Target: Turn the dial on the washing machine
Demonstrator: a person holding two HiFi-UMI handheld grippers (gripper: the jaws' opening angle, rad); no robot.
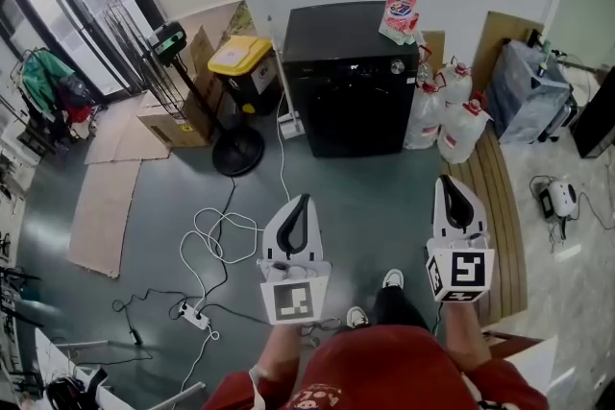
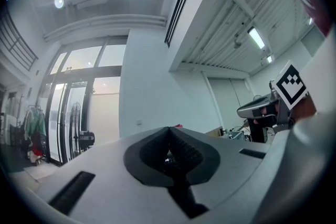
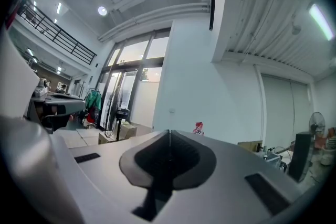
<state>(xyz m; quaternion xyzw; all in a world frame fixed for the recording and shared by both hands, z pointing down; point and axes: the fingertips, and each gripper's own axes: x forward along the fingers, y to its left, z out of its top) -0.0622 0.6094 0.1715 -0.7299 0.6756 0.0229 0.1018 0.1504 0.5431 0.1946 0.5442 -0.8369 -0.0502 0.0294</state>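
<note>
Small silver round dial [image 1: 397, 66] sits at the right end of the control strip on the black washing machine [image 1: 351, 101], which stands against the white wall, well apart from you across bare grey floor.

Both tools are empty. The left gripper [image 1: 305, 202] has its jaws together with nothing between them, and so does the right gripper [image 1: 448, 180]. You hold both low and pointing forward, nowhere near the machine.

Risks, as I judge them:
- With the jaws pressed together, you slide off or just poke the dial; part them before you reach it.
- White cables and a power strip [image 1: 195, 314] lie on the floor to your left front, so you can trip or drag them if you drift that way.
- The red-and-white detergent pouch [image 1: 401, 12] stands on the machine top right above the dial, and a high approach tips it.
- The translucent plastic jugs with red caps [image 1: 454, 115] stand just beside the machine's right side, and a wide right elbow knocks them.

Containers:
- Jugs: capped, fill level unclear.
- Black bin with a yellow lid [image 1: 240, 58], left of the machine: lid down, contents hidden.
- Brown cardboard box [image 1: 173, 120], further left: contents not readable.
- Pouch: looks closed.
</note>
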